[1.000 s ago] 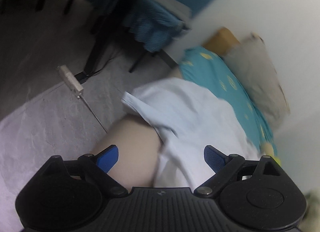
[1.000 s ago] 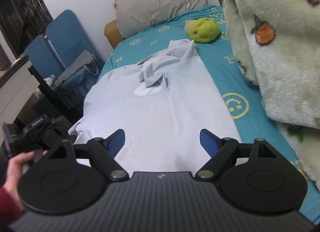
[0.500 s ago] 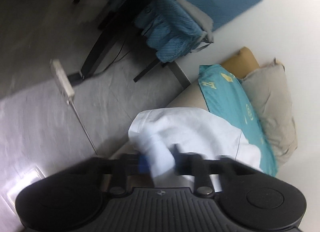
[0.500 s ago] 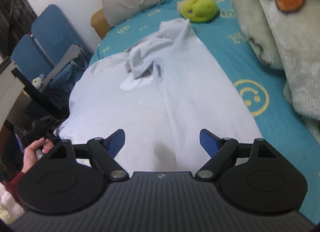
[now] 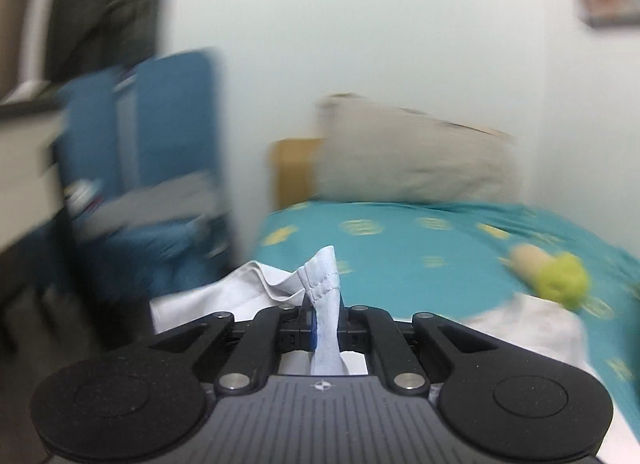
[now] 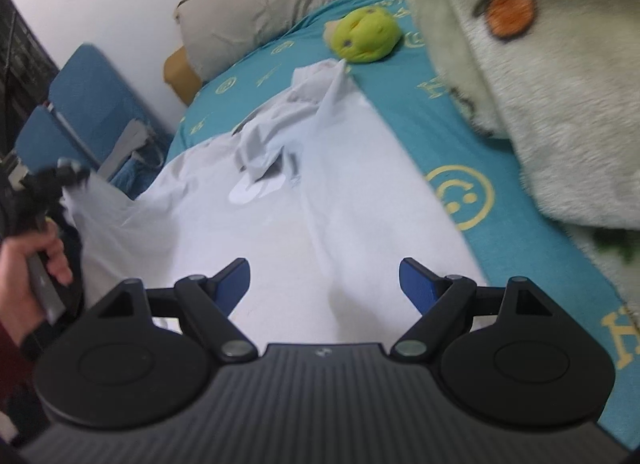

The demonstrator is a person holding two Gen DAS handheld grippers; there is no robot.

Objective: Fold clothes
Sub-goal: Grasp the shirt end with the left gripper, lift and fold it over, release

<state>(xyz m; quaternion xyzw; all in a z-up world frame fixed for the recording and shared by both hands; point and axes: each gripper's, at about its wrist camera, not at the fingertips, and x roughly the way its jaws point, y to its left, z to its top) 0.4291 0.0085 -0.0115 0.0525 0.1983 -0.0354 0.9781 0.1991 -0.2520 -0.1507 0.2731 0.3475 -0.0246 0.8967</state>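
Left gripper (image 5: 325,330) clamping the white shirt's (image 6: 360,224) left edge, lifting; right gripper (image 6: 325,284) gaping wide over the near hem; shirt running lengthwise, near to far, across the bed (image 6: 400,112).

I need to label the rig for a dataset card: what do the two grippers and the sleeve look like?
Both grippers, left and right, are matte black: ribbed grey centre plate with a small logo, two round discs, silver pivot pins, blue finger pads. The sleeve is dark red. No cables show.
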